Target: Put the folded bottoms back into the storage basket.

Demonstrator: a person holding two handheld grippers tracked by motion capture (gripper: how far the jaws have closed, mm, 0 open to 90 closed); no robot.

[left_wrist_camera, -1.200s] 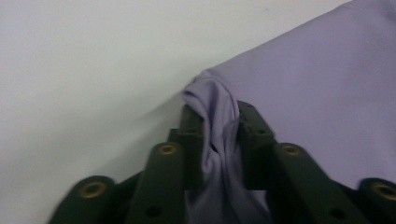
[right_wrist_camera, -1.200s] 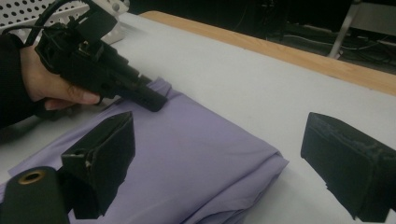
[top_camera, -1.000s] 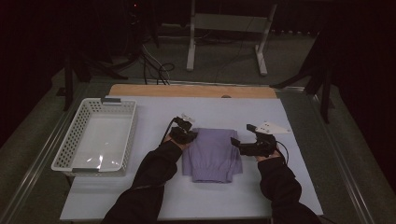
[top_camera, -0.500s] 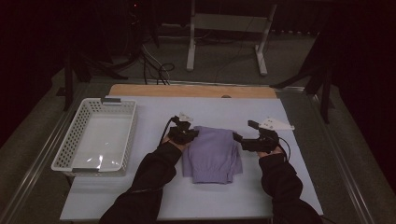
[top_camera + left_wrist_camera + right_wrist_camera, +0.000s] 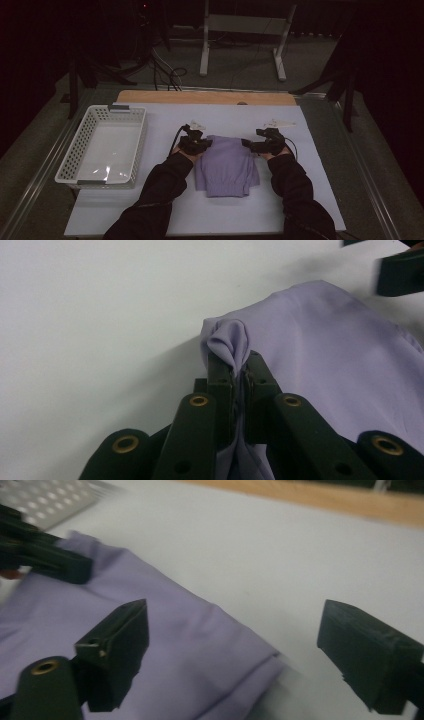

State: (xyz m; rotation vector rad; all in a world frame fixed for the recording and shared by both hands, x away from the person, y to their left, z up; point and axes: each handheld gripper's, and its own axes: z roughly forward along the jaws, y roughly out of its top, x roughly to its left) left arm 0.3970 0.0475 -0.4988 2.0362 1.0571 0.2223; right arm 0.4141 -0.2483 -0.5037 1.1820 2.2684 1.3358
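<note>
Two grippers at work: left gripper (image 5: 234, 371) clamped tight on a bunched far corner of the lilac garment (image 5: 227, 165), right gripper (image 5: 235, 652) wide open, holding nothing, poised over the opposite far corner (image 5: 265, 667). Folded cloth mid-mat (image 5: 320, 200), long axis twelve to six, basket (image 5: 80, 172) off at nine. Next, probably, closing on that edge between the jaws.

No readable text, label, brand, number or sign anywhere: none on lilac cloth (image 5: 227, 165), white basket (image 5: 75, 165), white worktop (image 5: 300, 200) or black claws; dim, partly blurred frames.
</note>
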